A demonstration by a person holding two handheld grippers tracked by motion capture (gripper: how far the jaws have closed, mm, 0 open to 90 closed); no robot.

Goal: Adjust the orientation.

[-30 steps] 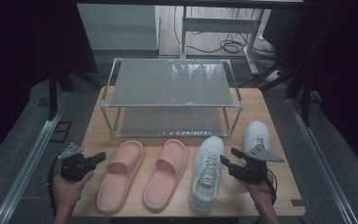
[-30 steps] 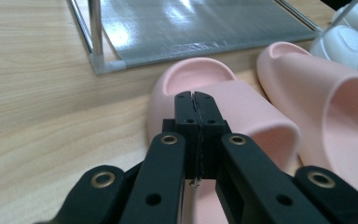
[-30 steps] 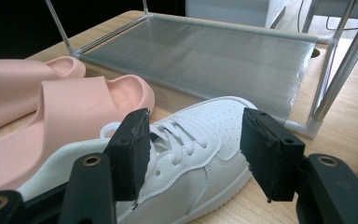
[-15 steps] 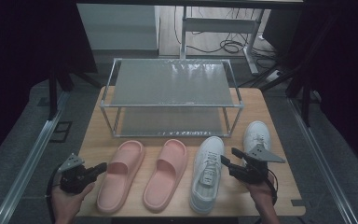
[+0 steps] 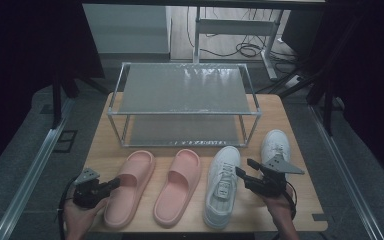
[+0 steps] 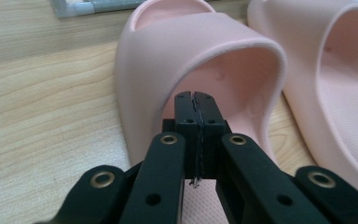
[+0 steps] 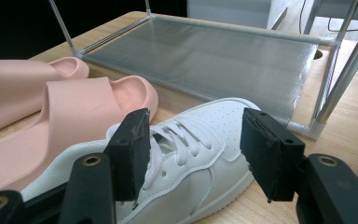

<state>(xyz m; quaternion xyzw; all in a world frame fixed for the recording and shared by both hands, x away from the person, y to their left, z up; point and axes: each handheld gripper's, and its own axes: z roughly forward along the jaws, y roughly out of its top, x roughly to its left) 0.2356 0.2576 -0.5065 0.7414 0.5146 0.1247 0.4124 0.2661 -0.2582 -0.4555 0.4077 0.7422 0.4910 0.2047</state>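
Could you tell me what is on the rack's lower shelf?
The rack holds no shoes on the lower shelf where it shows. In the high view, its rear is covered by the top shelf.

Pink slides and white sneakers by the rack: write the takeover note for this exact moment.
Left gripper: jaws shut, empty, nosing into the strap opening of the left pink foam slide.
Right gripper: open, jaws either side of the near white lace-up sneaker, not clamped.
Second pink slide and second white sneaker lie on the wooden table.
Done: nothing on the two-tier metal shoe rack.
Left: apparently shelving all four.
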